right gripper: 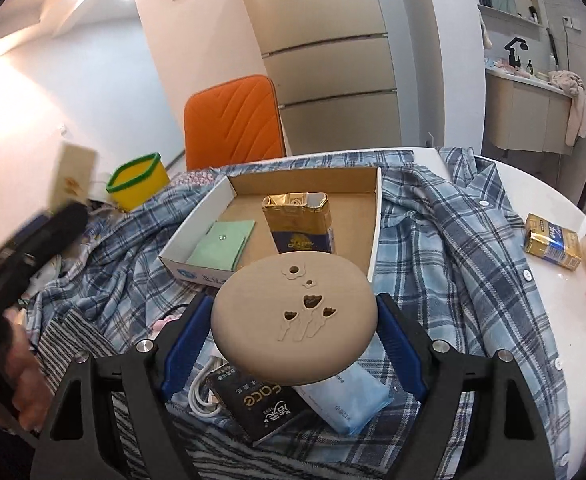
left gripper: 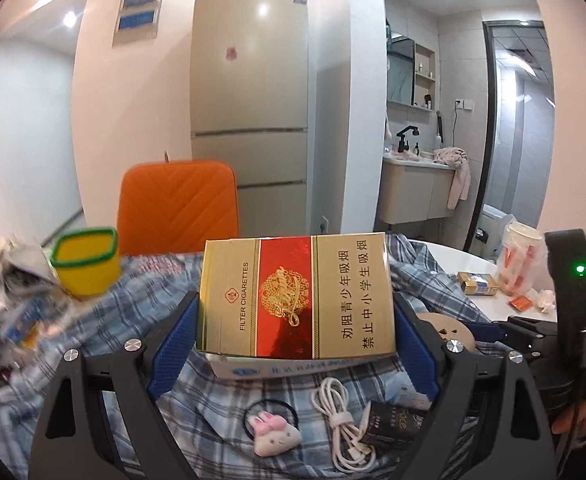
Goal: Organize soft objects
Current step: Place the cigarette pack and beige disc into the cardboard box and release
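The left claw (left gripper: 295, 320) is clamped on a gold-and-red cigarette carton (left gripper: 296, 299), its blue pads (left gripper: 177, 340) pressed against the carton's two short ends, and the carton is lifted clear of the plaid shirt (left gripper: 221, 396) spread over the table (left gripper: 459, 258). Under the carton's lower edge shows the rim of the cardboard box (left gripper: 277, 372). At 6 o'clock from the carton, on the shirt, lie a bunny hair tie (left gripper: 273, 436), a coiled white cable (left gripper: 343, 424) and a black packet (left gripper: 397, 422).

The right claw (right gripper: 293, 324) pinches a round tan disc (right gripper: 295, 320) with flower cut-outs — both blue pads touch its rim, and it hangs above the shirt (right gripper: 453, 264). At 12 o'clock from the disc the open cardboard box (right gripper: 375, 216) holds a gold-and-navy pack (right gripper: 299, 224) and a green sheet (right gripper: 223, 244). At 6 o'clock, beneath the disc, are the black packet (right gripper: 259, 404) and a light-blue tissue pack (right gripper: 345, 404). A yellow tub (right gripper: 139, 182) with a green rim stands at 10 o'clock, and a second gold pack (right gripper: 551, 242) lies on the bare table (right gripper: 573, 320) at 3 o'clock.
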`<state>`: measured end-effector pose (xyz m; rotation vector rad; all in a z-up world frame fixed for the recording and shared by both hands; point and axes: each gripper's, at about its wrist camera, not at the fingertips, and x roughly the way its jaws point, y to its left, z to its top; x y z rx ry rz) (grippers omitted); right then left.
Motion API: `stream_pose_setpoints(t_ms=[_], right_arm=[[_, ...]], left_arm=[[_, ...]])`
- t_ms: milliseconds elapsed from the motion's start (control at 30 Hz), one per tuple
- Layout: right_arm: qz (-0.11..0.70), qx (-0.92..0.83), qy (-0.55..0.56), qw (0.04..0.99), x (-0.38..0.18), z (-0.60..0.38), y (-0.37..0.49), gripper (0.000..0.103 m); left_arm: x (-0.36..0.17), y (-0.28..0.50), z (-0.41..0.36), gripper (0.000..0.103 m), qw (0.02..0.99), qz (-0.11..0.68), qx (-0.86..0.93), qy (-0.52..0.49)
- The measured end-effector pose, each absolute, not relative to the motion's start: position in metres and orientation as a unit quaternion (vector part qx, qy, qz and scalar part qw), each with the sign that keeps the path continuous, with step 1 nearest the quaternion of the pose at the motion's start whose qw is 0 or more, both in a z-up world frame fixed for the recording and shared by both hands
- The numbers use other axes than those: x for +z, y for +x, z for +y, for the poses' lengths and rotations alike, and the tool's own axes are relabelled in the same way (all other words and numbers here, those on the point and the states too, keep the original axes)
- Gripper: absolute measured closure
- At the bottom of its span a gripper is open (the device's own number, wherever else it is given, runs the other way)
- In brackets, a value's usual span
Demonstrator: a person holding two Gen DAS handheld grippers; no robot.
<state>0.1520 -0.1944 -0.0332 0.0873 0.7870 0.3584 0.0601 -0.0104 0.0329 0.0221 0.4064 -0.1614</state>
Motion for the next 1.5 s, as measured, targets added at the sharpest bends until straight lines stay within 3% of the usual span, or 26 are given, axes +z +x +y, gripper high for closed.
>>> stream_pose_setpoints(t_ms=[200, 433, 1033, 1300, 1433, 1500], right_arm=[[0.38, 0.169, 0.033, 0.909, -0.017, -0.181, 0.167, 0.02], [0.428, 0.17, 0.058, 0.886, -0.033, -0.175, 0.2, 0.02], [0.394, 0.12, 0.011, 0.911, -0.074, -0.158, 0.262, 0.019], [0.39, 0.124, 0.017, 0.912, -0.08, -0.16, 0.263, 0.018], [0.393, 0.117, 0.008, 0.912, -0.08, -0.158, 0.263, 0.018], [0.391, 0.109, -0.001, 0.914, -0.079, -0.155, 0.263, 0.018]], left_arm=[[0.053, 0.061, -0.009, 0.014, 0.988, 0.131, -0.075, 0.033], [0.058, 0.095, 0.002, 0.014, 0.992, 0.103, -0.073, 0.014], [-0.028, 0.181, 0.006, 0.014, 0.971, 0.223, -0.066, 0.045], [-0.031, 0.177, 0.005, 0.014, 0.972, 0.22, -0.063, 0.044], [-0.032, 0.178, 0.006, 0.0, 0.972, 0.221, -0.064, 0.042], [-0.031, 0.178, 0.008, 0.0, 0.973, 0.221, -0.064, 0.038]])
